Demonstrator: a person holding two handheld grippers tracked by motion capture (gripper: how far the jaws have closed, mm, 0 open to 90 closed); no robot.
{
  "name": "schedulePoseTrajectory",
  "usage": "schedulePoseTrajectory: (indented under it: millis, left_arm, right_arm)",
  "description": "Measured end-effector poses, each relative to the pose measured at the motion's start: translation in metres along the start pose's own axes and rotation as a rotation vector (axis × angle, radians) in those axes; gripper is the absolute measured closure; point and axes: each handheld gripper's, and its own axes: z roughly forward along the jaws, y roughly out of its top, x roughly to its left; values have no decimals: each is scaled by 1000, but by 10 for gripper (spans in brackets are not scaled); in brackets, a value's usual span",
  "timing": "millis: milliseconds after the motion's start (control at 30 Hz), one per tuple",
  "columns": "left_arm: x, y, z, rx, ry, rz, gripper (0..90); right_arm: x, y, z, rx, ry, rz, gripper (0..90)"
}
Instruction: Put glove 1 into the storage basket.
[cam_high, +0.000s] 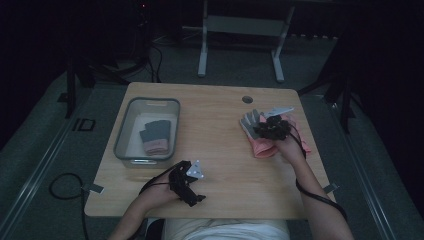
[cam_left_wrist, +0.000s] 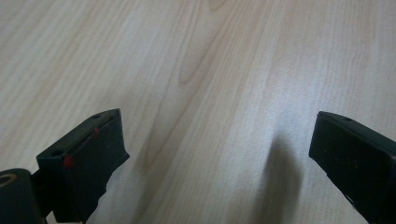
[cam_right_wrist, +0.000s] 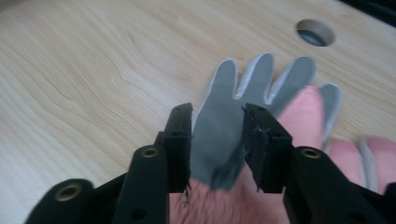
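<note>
Pale wood grain runs across the table (cam_high: 215, 150), where a person seated at its near edge works with a black two-jaw gripper in each hand. The right gripper (cam_right_wrist: 217, 140) reaches over a grey glove (cam_right_wrist: 233, 121) lying on the right side of the table; seen along the tool in the right gripper view, its jaws stand a little apart with the glove's palm between them, but whether they press the fabric cannot be told. The grey glove's fingers fan out toward the round cable hole (cam_right_wrist: 316, 32) at the far edge. Pink gloves (cam_right_wrist: 303, 116) lie beneath and beside it, one pink finger overlapping the grey ones.

The left gripper (cam_left_wrist: 217, 154) hovers above bare wood near the front left of the table, its jaws spread wide and holding nothing, its shadow falling on the grain.

At the left of the table stands a clear plastic bin (cam_high: 125, 127), just beyond the left gripper. Inside it lie dark grey gloves with a pink cuff (cam_high: 155, 137), well apart from the pile on the right.
</note>
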Motion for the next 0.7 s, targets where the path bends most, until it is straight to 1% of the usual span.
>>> schedulePoseTrajectory:
  millis: [67,100,133,167,200,233,267,300,333,367,400,433,533,600,667,700]
  left_arm:
    - [0,-1,1,2,-6,-2,32]
    - [0,-2,1,7,-7,6,32]
    - [0,-3,2,3,-5,5,32]
    - [2,-3,2,10,-6,9,32]
    - [2,-4,2,3,-7,-3,32]
    - [3,-4,2,5,-5,3,32]
    - [3,-4,2,2,0,2,32]
    - [3,-4,2,0,0,4,32]
    - [3,-4,2,1,-2,5,32]
    - [2,-4,3,-2,0,5,32]
    - [2,-4,2,5,1,15,32]
    - [1,-4,3,8,-1,16,32]
    - [1,-5,3,8,-3,13,32]
    - [2,-5,2,0,-6,10,32]
    - [2,-5,2,-10,-7,4,32]
    - [2,-5,2,-12,-9,3,32]
  right_arm:
    - [-3,1,14,51,-26,-27,597]
    - [-4,0,21,75,-38,-34,580]
    - [-6,0,26,95,-42,-35,547]
    - [-7,-1,31,113,-53,-37,534]
    - [-7,-2,35,129,-66,-46,535]
    - [-7,-2,37,141,-70,-46,550]
    - [-8,-3,38,144,-63,-44,576]
    - [-8,-4,39,151,-56,-45,628]
    - [-7,-6,41,160,-43,-35,683]
    - [-7,-7,43,158,-36,-23,719]
    - [-7,-8,43,153,-34,-5,754]
    - [-8,-9,43,150,-29,23,780]
    - [-10,-12,41,126,-26,89,836]
    - [-10,-14,38,112,-24,136,857]
    - [-9,-13,33,96,-27,160,872]
    - [-7,-13,30,86,-37,172,876]
